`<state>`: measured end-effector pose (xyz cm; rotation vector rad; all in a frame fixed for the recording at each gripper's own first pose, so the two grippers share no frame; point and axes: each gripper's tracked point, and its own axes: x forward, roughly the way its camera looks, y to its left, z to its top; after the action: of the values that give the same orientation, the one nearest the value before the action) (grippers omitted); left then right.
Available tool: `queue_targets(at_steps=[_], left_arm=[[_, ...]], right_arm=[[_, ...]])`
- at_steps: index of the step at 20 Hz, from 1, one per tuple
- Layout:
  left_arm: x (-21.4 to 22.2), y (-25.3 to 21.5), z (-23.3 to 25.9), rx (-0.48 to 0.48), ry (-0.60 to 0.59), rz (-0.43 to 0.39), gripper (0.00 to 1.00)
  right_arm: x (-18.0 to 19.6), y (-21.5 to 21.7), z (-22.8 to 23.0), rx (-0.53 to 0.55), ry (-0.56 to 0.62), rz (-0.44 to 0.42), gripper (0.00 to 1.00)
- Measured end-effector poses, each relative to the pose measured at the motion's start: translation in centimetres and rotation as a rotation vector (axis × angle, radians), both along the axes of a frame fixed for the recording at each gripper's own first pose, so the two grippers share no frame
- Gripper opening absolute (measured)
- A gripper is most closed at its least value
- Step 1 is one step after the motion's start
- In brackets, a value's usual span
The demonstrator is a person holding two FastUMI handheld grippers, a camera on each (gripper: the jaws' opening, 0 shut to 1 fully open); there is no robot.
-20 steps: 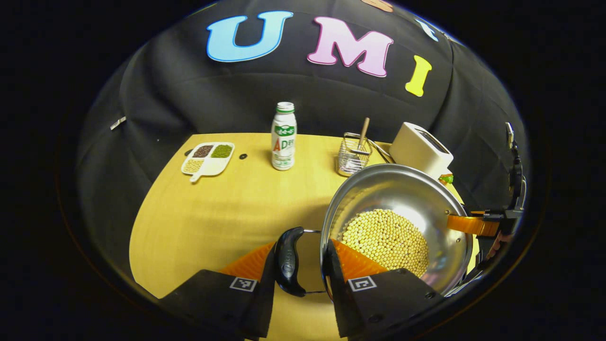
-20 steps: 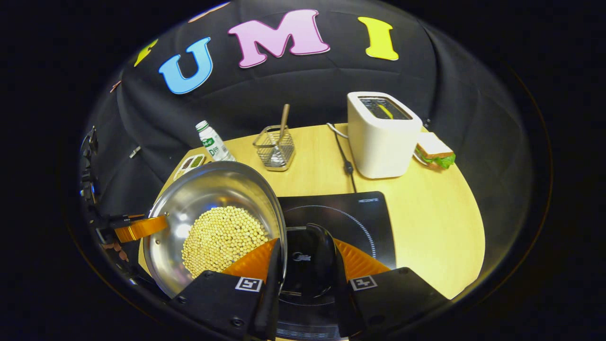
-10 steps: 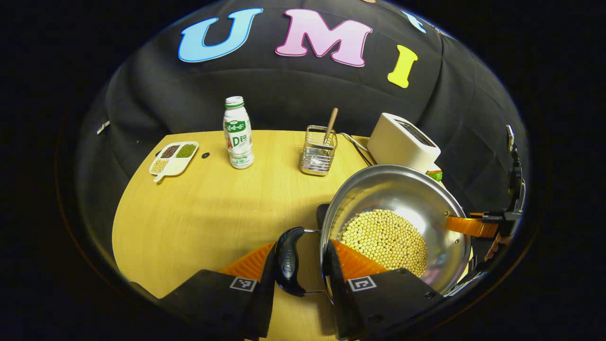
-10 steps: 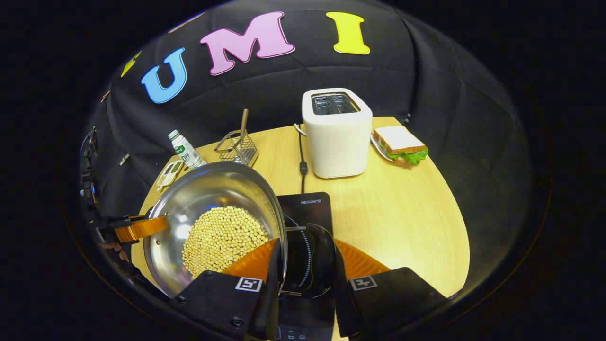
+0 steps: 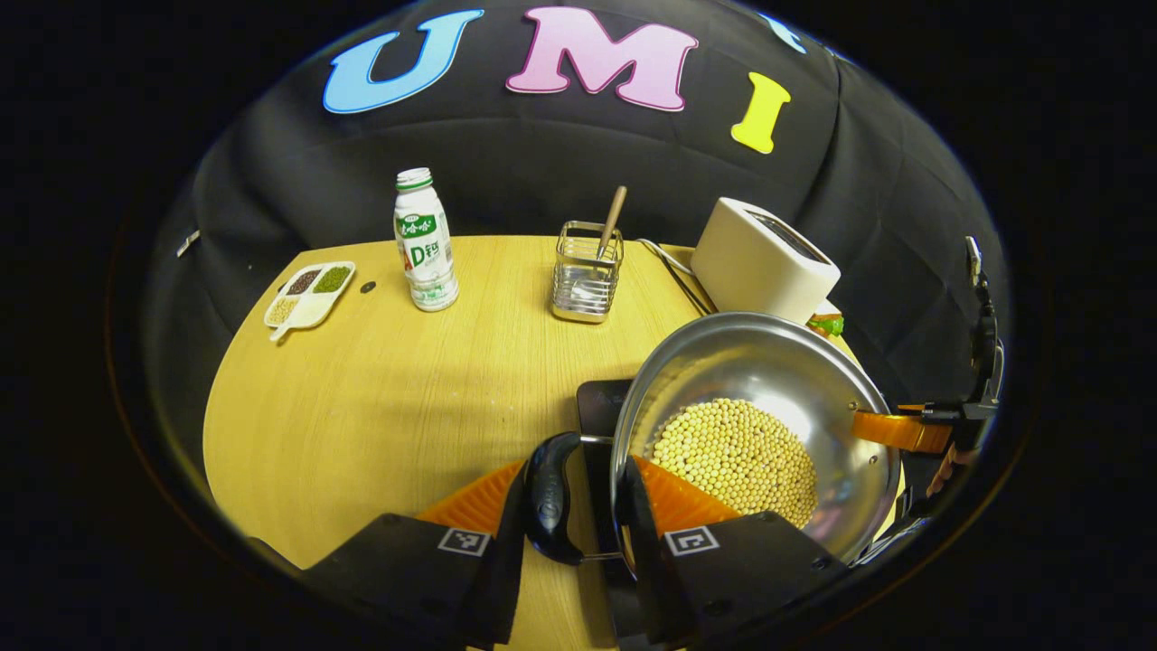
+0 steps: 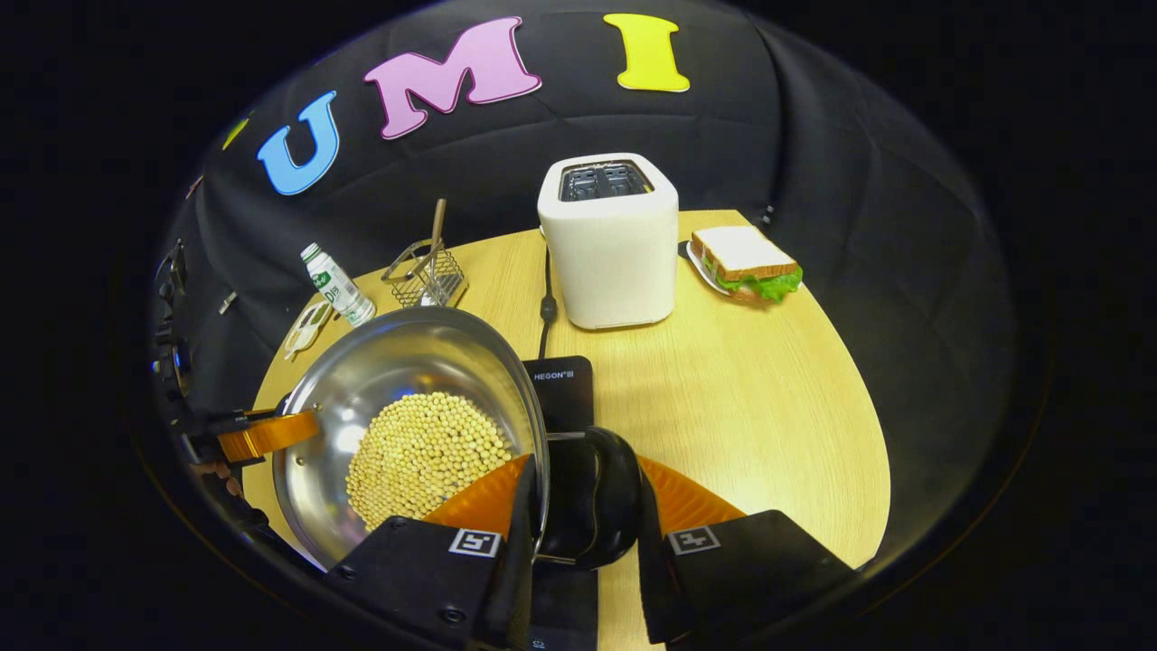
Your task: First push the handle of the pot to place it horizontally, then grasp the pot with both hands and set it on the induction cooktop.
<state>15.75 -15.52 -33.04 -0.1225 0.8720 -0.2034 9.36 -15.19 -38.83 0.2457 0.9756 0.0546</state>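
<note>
Aloft, the pot (both handles gripped) holds soybeans.

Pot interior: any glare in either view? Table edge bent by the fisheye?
Left gripper view: bright glare on the pot wall above the beans; table edge bows strongly. Right gripper view: smaller highlight on the pot's left wall; same bowed table edge.

Round stainless-steel pot with black side handles, holding pale yellow beans, raised level over the flat black induction cooktop, partly covering it.
</note>
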Motion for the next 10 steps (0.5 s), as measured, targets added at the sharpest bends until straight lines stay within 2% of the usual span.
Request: queue_targets(at_steps=[10], left_arm=[[-0.06, 0.21, -0.15, 0.002, -0.006, -0.005, 0.56]], right_arm=[[0.35, -0.15, -0.03, 0.016, -0.002, -0.009, 0.52]])
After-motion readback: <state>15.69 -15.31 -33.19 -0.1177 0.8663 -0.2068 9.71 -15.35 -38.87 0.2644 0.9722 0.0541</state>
